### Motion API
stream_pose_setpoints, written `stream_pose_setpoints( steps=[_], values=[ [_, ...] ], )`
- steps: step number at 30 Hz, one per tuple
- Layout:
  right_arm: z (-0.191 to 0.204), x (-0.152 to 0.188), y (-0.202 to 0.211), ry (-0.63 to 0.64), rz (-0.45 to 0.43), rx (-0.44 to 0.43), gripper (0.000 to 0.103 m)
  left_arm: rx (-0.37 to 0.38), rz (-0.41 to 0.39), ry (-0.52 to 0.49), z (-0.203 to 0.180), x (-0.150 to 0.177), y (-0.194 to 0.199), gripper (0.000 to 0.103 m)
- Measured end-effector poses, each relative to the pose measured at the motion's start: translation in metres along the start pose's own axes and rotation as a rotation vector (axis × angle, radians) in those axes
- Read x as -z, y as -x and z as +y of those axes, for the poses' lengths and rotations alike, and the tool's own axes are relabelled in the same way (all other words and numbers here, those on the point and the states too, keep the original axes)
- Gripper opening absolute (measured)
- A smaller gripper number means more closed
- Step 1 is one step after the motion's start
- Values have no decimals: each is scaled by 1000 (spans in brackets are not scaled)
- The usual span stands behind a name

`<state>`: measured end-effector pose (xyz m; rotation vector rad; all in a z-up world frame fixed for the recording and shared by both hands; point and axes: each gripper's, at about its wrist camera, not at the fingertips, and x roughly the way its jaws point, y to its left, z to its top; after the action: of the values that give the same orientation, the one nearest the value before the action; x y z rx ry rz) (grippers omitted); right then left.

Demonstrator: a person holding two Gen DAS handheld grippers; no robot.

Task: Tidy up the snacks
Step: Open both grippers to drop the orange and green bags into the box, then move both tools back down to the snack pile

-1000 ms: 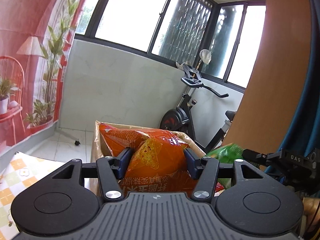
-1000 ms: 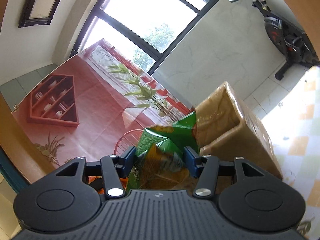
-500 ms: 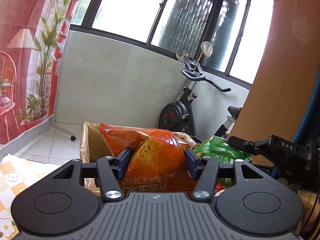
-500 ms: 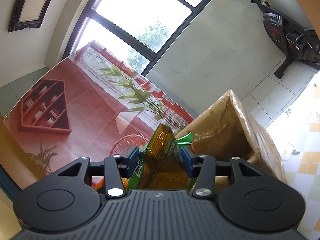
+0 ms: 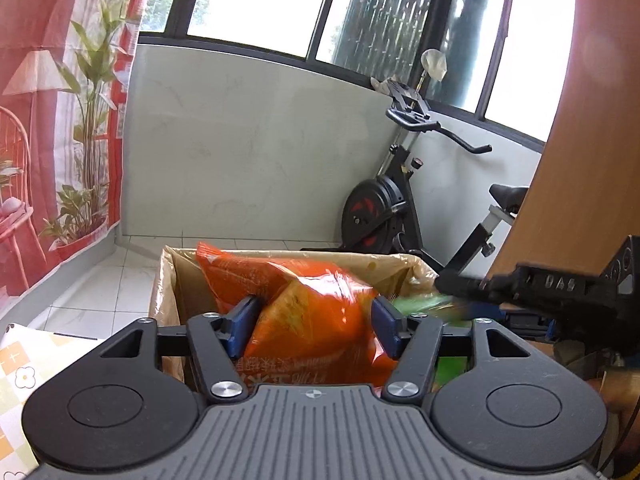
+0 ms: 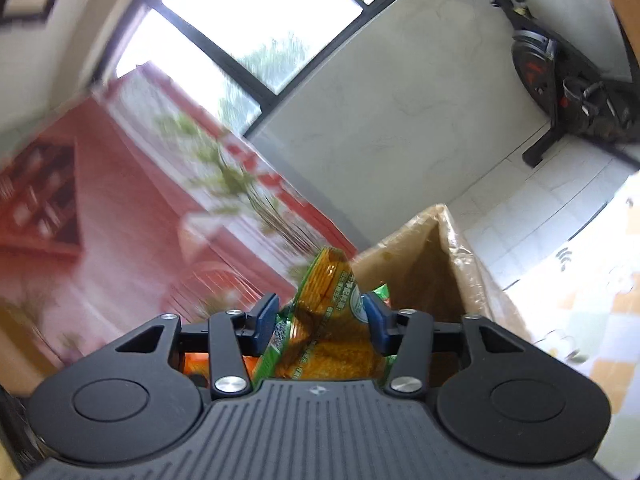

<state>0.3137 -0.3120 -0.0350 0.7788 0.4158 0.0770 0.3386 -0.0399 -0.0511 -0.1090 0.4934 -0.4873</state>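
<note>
Our left gripper (image 5: 314,322) has its blue pads (image 5: 242,322) on either flank of an orange snack bag (image 5: 316,320); the jaws are opening at this moment, and the right pad looks just clear of the crinkled film while the left one seems to touch it, so the bag sits between them more than it is pinched. The orange snack bag leans over the open mouth of a cardboard box (image 5: 172,280) lined with clear plastic, its upper corner poking above the far rim.

Our right gripper (image 6: 320,322) has a green snack bag (image 6: 332,320) between its jaws, which are also opening; both pads press into the bag's sides. The bag stands upright, just left of the box's near corner (image 6: 440,240) in that view. In the left view the right gripper's black frame (image 5: 560,288) reaches in from the right, with a blurred patch of green (image 5: 424,304) at the box's right rim.

Beyond the box stand an exercise bike (image 5: 384,208) against the pale wall, a red printed backdrop (image 5: 44,120) on the left, and a checked tablecloth (image 5: 24,368) below it.
</note>
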Motion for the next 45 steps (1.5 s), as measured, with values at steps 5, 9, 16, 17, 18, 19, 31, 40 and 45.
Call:
stream_pose_setpoints(
  steps=[5,9,16,17,18,19,31,40,45],
  values=[
    [2,12,-2,97,45,67,68,-16,12,-12,3,3,8,74],
    [-3,20,12,85,37,72,68,-63,29,11,8,-1,22,74],
    [7,40,55,200,25,135,68,-160,63,1,15,6,61,74],
    [10,45,60,218,26,143,68,-165,71,11,18,8,66,74],
    [12,50,66,236,27,150,68,-165,78,23,19,11,71,74],
    [14,56,71,253,29,157,68,-161,85,33,21,15,76,74],
    [23,135,99,313,89,185,68,-178,148,90,28,72,112,75],
    [37,141,139,327,-26,184,68,-211,49,98,23,63,152,75],
    [57,131,167,352,-74,153,71,-238,-23,71,2,58,182,81]
  ],
)
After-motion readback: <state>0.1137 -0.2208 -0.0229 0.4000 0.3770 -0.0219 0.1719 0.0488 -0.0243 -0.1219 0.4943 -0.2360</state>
